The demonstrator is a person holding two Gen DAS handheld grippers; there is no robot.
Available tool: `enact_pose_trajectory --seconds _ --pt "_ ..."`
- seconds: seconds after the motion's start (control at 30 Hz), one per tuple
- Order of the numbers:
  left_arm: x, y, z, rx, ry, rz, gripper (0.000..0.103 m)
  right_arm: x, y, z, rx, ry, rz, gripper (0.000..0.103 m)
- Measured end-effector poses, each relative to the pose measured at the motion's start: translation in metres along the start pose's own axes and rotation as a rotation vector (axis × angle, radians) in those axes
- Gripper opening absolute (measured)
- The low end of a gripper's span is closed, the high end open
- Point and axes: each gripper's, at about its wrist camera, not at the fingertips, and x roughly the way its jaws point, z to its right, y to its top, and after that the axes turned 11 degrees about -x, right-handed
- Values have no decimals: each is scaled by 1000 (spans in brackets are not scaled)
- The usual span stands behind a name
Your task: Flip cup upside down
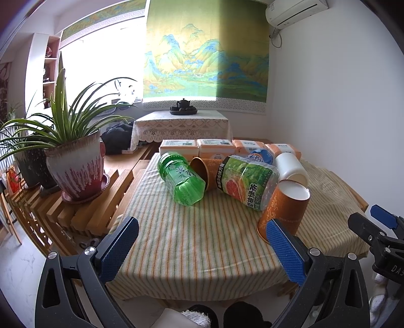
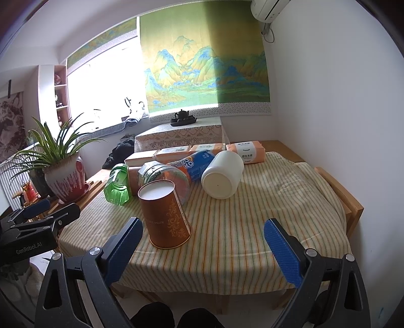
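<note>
Orange cup (image 2: 165, 214) stands mouth-down on striped cloth (image 2: 240, 227), at 11 o'clock of right gripper (image 2: 203, 248), leaning toward grapefruit bottle (image 1: 248, 181). Left gripper (image 1: 202, 248) and right both spread, empty. Risk: a nudge rolls bottle, toppling cup

- White walls (image 2: 328, 88), with a green landscape hanging (image 1: 204, 55)
- Bright window (image 1: 101, 65) at left
- Lace-covered low table (image 1: 181, 126) behind
- Air conditioner (image 1: 295, 10) high up
</note>
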Motion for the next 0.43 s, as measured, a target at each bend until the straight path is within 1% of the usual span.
enact_pose_trajectory --seconds 0.3,0.43 --pt "2 0 1 -1 -5 -5 102 2 -1 2 2 0 -6 95" --pt "2 -2 2 14 4 10 102 4 -2 3 6 1 -10 95"
